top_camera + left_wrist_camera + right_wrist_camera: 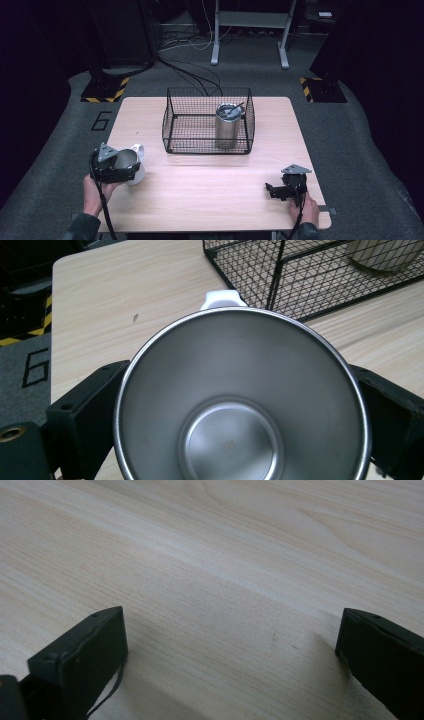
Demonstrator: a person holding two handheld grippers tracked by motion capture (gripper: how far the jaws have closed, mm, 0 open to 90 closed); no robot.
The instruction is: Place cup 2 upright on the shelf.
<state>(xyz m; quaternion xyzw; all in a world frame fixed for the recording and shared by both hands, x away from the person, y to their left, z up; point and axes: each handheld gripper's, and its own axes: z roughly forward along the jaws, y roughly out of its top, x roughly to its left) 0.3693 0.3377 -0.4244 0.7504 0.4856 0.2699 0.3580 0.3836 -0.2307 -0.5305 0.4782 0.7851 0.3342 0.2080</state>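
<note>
Left gripper (116,167) clasps a steel mug (240,400) with a white handle at the table's (210,200) near-left; the wire basket (172,125) lies ahead to its right. Right gripper (286,189) rests wide, empty.

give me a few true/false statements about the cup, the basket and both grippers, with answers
1. The left gripper has its jaws on either side of a steel cup. True.
2. The cup has liquid in it. False: the left gripper view shows a bare metal bottom.
3. The wire basket holds a metal tumbler. True.
4. The right gripper holds a spoon. False: its jaws stand apart with only the table between them.
5. The cup sits inside the basket. False: it is outside, near the table's left front part, with its white handle pointing toward the basket.
</note>
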